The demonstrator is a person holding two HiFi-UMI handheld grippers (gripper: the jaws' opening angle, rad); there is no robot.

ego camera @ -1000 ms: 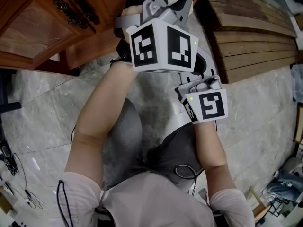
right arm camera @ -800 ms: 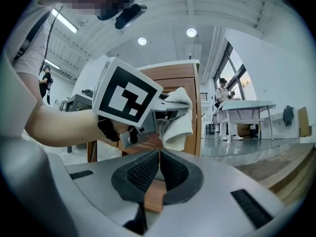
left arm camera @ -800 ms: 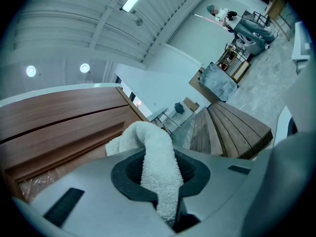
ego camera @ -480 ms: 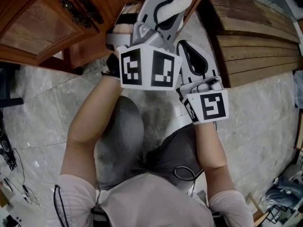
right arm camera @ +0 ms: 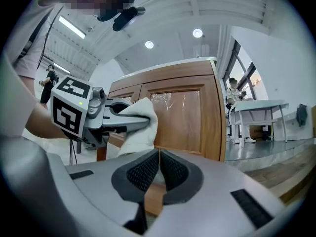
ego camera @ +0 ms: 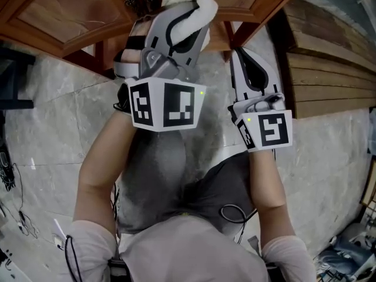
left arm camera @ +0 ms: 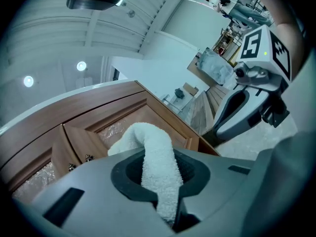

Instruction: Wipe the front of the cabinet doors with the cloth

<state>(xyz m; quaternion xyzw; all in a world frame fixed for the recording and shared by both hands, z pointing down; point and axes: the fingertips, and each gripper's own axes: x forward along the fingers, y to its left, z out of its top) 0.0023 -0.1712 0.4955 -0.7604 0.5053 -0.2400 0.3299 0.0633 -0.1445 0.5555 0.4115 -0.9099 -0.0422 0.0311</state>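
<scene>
We are finding no words, numbers or brand names that we can read. We are seeing only black square code patterns, carrying no letters, on the left white marker cube of the left gripper and on the right white marker cube of the right gripper.

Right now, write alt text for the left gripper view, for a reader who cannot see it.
The left gripper clamps a white fluffy cloth whose folded end points at a brown wooden panelled cabinet door close ahead. The right gripper, with its black-and-white marker cube, hangs at the upper right.
</scene>
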